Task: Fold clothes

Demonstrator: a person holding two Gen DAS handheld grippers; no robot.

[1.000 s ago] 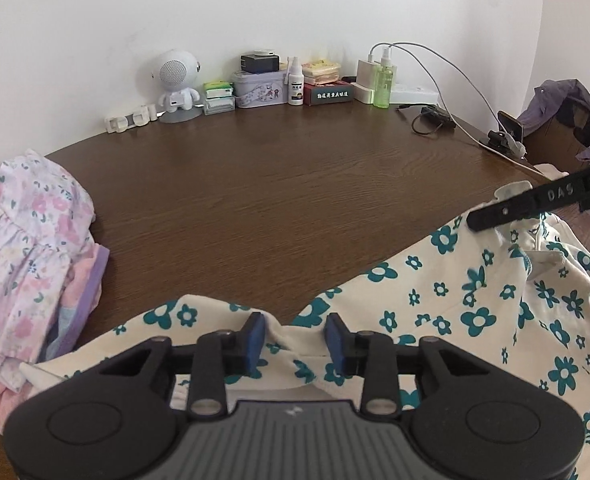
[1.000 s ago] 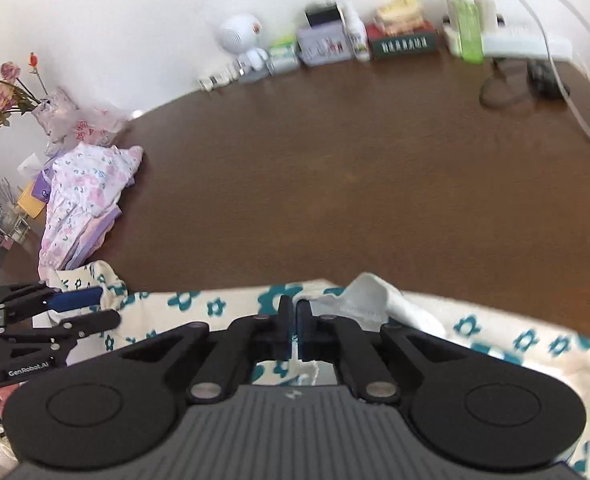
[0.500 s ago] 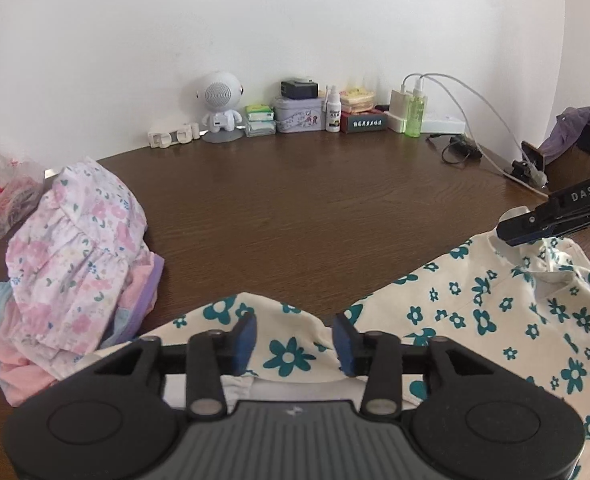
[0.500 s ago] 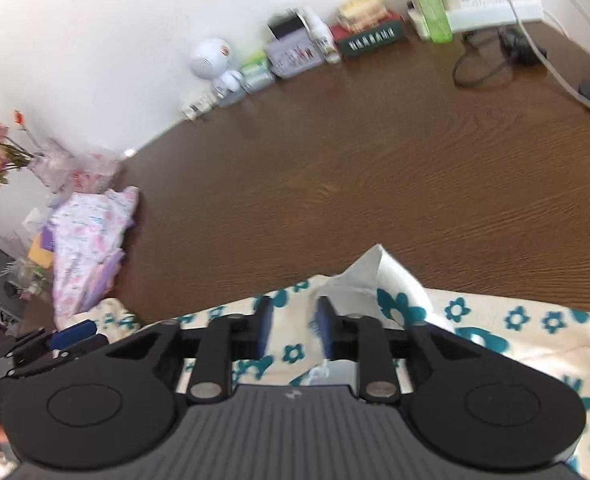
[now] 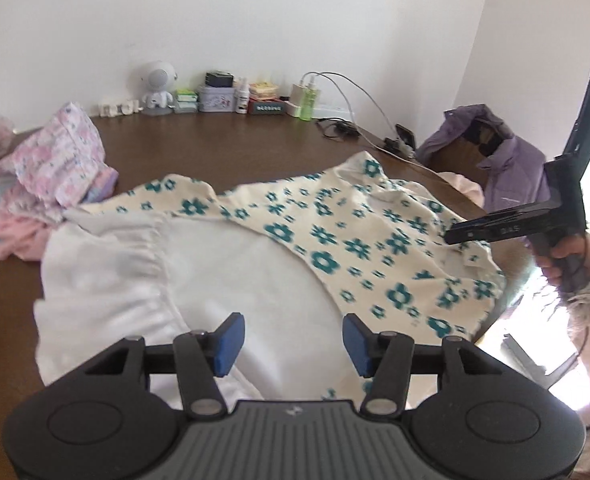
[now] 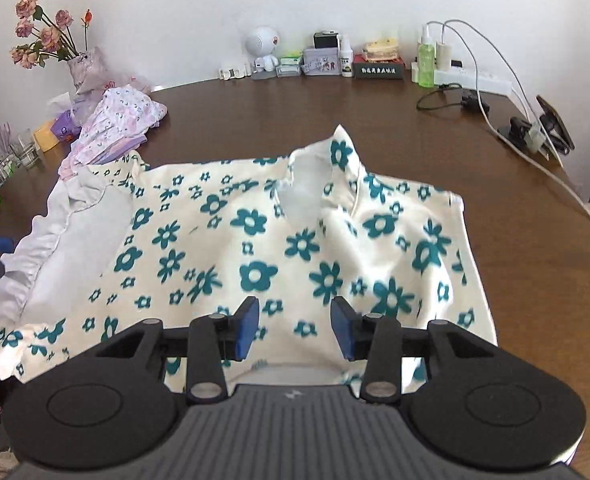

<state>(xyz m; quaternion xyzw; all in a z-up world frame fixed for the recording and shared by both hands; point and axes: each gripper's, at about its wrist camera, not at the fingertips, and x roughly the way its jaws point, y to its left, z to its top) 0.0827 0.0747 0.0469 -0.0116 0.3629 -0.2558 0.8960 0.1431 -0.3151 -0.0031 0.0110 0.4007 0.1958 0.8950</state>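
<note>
Both the left gripper and right gripper hung released over the dress — spread, unfolded — so next seemed a pinch at its 9 o'clock ruffled hem.

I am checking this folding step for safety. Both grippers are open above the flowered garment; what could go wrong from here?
1. The flowered garment lies bunched, its collar standing up, so a fold may trap wrinkles.
2. Its left ruffle touches the pink clothes pile; a pull might drag that.
3. The near edge overhangs the table and may slip.
</note>
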